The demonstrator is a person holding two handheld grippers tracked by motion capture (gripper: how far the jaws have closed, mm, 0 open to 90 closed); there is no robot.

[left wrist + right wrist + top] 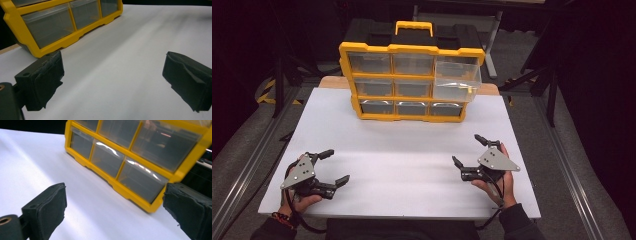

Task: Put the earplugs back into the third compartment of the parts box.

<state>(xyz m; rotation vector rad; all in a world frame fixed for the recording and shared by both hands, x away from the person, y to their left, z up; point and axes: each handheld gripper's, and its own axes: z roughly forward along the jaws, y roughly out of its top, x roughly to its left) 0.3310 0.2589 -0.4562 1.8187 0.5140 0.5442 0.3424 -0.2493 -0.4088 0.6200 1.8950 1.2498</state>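
A yellow drawer cabinet with clear drawers stands upright at the far middle of the white board. Its top right drawer is pulled out toward me. My left gripper rests low at the near left, held in a hand, jaws wide open with nothing between them; its own view looks past the fingers to the cabinet. My right gripper sits at the near right in the other hand, open and empty. The right gripper view faces the cabinet's lower drawers.
A wooden strip shows behind the board. Metal rails run along both sides of the table, and dark stands rise at the back. Bare white board lies between the grippers and the cabinet.
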